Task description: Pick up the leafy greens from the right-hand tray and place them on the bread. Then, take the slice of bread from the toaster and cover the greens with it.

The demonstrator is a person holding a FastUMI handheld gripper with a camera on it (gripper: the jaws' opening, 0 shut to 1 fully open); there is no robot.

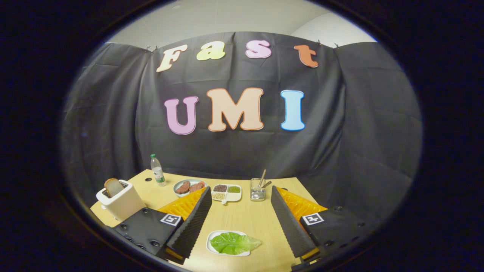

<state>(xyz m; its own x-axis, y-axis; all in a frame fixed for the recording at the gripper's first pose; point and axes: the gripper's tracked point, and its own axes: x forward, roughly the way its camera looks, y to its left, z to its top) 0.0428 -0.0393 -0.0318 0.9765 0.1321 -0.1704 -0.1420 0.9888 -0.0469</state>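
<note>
A green leaf (pixel 234 243) lies on a small white tray (pixel 210 243) on the wooden table, low between my two fingers and near their base. My gripper (pixel 240 189) hangs above the table, open wide, with nothing between the fingers (pixel 193 223). Off to the left beyond the left finger stands a white toaster (pixel 120 202) with a slice of bread (pixel 113 186) sticking up out of its slot. A pale plate (pixel 177 184) with brownish-red slices on it sits past the left fingertip.
A white divided dish (pixel 226 192) with grains and seeds sits just beyond the fingertips. To its right stands a metal cup (pixel 258 192) with utensils. A water bottle (pixel 157 172) stands at the back left. The table's far edge meets the black cloth wall.
</note>
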